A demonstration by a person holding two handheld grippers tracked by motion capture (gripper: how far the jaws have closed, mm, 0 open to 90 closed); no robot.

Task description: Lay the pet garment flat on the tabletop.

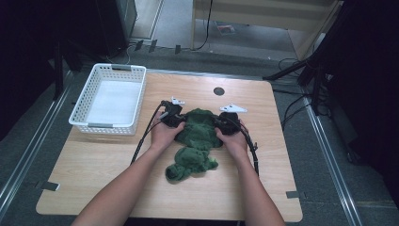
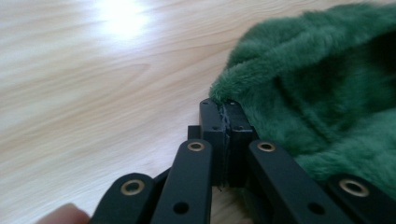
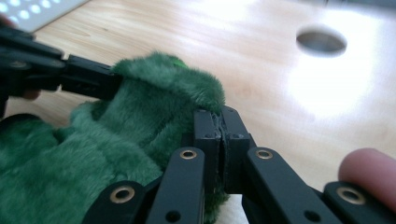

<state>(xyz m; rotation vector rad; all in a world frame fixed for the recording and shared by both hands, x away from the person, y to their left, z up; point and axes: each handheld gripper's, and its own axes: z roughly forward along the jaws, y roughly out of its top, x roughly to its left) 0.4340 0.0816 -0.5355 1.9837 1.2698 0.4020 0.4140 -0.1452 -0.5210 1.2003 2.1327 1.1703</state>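
A fuzzy dark green cloth [image 1: 196, 136] lies crumpled in the middle of the wooden table [image 1: 94, 165]. My left gripper [image 1: 178, 120] is at the cloth's upper left edge, and in the left gripper view its jaws [image 2: 225, 108] are shut on a thin fold of the green cloth [image 2: 322, 88]. At the upper right edge my right gripper [image 1: 221, 121] is also shut, pinching the hem of the cloth [image 3: 154, 107] between its tips [image 3: 221, 115]. The right gripper view also shows the left gripper [image 3: 70, 74] holding the far edge of the cloth.
A white plastic basket [image 1: 82, 101] stands at the table's left rear, its bottom bare. A round cable hole [image 1: 219, 91] is in the tabletop behind the cloth. Black cables [image 1: 143, 136] trail from both grippers. Bare wood lies in front and to the right.
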